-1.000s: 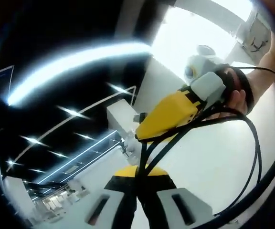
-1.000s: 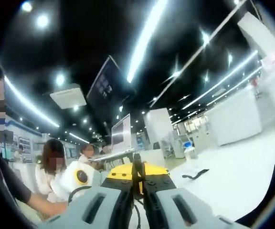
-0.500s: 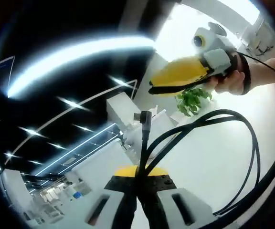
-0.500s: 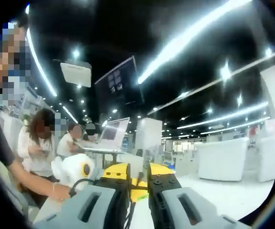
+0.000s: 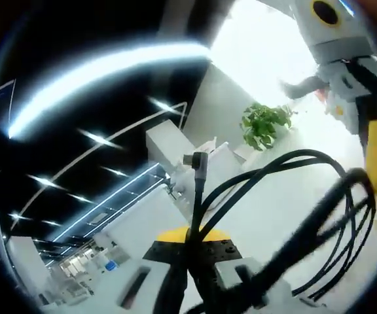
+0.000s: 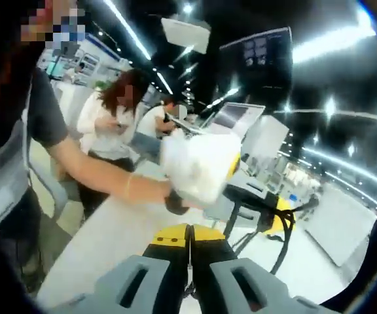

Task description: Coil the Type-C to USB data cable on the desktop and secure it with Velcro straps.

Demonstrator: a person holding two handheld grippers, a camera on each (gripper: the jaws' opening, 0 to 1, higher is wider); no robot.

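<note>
This looks like a big open office or showroom. The ceiling is dark, with long bright strip lights [image 5: 103, 72] and small round lights [image 6: 329, 108]. White counters [image 5: 175, 154] and white desks [image 6: 103, 229] stand on a pale floor. A green plant [image 5: 264, 124] grows by a white wall. People [image 6: 113, 127] sit at a desk with an open laptop [image 6: 237, 118], and a dark screen [image 6: 257, 55] hangs from the ceiling.

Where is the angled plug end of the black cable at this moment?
In the left gripper view, the angled plug stands just left of centre, above the left gripper, whose shut jaws pinch the cable below it; the green plant lies to its right.
</note>
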